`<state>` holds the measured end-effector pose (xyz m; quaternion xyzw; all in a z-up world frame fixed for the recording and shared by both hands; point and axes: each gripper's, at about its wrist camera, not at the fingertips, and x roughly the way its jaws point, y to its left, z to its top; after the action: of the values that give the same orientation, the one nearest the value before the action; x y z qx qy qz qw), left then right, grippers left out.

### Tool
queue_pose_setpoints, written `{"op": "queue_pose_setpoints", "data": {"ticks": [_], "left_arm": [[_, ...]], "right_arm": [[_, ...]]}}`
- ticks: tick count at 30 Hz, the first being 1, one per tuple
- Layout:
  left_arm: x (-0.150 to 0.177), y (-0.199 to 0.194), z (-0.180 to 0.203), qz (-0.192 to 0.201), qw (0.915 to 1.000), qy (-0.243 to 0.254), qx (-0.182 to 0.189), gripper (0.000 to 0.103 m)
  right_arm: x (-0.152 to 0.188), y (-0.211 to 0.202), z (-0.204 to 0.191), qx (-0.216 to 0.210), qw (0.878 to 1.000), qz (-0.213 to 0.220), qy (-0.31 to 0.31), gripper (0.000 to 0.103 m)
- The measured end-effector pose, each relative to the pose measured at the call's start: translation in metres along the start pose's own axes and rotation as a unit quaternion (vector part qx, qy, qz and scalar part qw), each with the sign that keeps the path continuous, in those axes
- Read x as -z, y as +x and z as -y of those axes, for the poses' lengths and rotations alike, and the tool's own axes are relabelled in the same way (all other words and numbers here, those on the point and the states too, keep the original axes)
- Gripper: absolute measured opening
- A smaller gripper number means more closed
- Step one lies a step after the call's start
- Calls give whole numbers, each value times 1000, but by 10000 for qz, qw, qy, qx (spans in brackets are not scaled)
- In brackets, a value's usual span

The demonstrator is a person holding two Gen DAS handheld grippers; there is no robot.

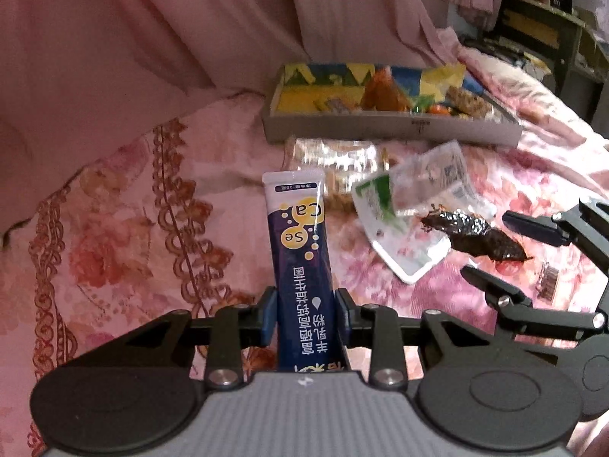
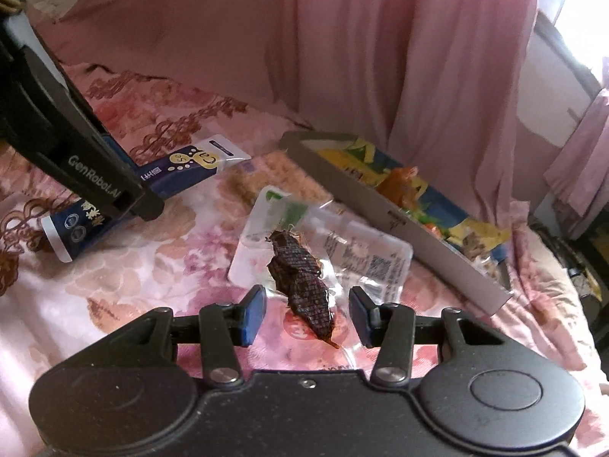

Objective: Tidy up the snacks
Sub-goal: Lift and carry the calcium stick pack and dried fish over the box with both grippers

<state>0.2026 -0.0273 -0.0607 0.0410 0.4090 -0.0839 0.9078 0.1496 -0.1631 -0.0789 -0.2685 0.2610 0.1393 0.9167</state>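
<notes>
Left wrist view: a glossy navy powder sachet (image 1: 300, 266) is pinched flat between the left gripper (image 1: 304, 314) pads, presumably for carrying to the shallow cardboard tray (image 1: 380, 129) where snacks are gathered. The right gripper (image 2: 306, 314) is spread wide around a dark, ridged vacuum-packed snack (image 2: 300, 282), not yet clamped, on the floral bedspread (image 2: 114, 285).

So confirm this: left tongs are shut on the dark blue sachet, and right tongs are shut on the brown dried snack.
Half wrong. The right tongs are open around the brown dried snack, as the right wrist view shows. The left tongs are indeed shut on the dark blue sachet.
</notes>
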Motion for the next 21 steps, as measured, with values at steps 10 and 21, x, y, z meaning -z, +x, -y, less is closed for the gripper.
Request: {"op": "queue_pose_setpoints", "data": {"ticks": [10,21], "left_arm": [[-33,-7,11,350,9994,-16,-36,35],[-100,6,32,819,9966,-19,-24,35]], "right_arm": [[-13,-2,32,454,9981,403,23,50],[-28,19,78,894,9905,999,301,50]]}}
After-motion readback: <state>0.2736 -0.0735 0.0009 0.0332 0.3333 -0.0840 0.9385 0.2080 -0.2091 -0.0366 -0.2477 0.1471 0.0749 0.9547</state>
